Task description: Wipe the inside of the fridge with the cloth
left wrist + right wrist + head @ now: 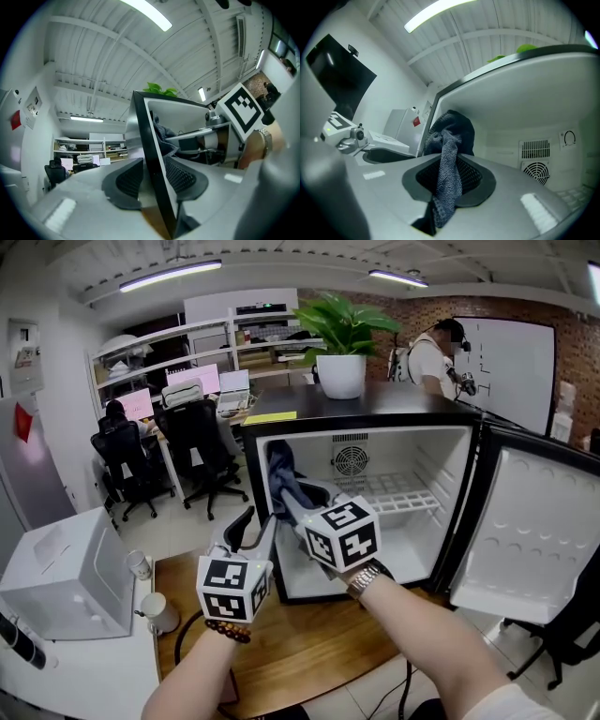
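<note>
In the head view the fridge door ran off the right edge, and the right gripper covered the lower end of the cloth. In the left gripper view the fridge's black front edge stood across the left gripper and hid part of one pad. The desk monitors were too small to read.

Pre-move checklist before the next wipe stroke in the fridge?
1. Door open: ok, fridge door swung wide to the right.
2. Cloth held: ok, right gripper shut on the cloth, which bunches ahead of its jaws.
3. Cloth touching the fridge interior: cannot tell.
4. Other hand clear: not ok, left gripper has its jaws apart astride the fridge's left front edge.
5. Stroke path: ok, wire shelf sits at the right rear.
</note>
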Motion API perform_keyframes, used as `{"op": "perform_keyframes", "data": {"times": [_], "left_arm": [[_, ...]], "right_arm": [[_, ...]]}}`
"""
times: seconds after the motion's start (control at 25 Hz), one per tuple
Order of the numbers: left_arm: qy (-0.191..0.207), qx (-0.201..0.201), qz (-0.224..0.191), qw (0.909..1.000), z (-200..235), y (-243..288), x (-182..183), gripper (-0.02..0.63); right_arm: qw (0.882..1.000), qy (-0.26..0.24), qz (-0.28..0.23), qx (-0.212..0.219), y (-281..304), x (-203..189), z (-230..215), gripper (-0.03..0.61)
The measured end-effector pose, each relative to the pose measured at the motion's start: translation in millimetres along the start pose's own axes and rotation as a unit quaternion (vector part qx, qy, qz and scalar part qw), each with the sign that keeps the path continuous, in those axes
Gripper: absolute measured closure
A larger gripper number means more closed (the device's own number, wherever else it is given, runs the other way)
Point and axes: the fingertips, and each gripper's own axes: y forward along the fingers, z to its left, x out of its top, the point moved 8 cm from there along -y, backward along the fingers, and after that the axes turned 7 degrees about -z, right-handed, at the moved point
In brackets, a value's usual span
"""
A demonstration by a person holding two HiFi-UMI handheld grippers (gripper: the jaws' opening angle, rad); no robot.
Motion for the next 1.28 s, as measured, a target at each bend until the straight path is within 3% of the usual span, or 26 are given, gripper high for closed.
{"op": "perform_keyframes", "data": {"times": [1.28], "left_arm": [[-0.004, -0.003, -0.01, 0.9999, 0.6, 13.3, 5.2, 0.439]], "right_arm": [[0.988, -0.005, 0.115, -0.104, 91.3, -11.8, -71.4, 0.523]]}}
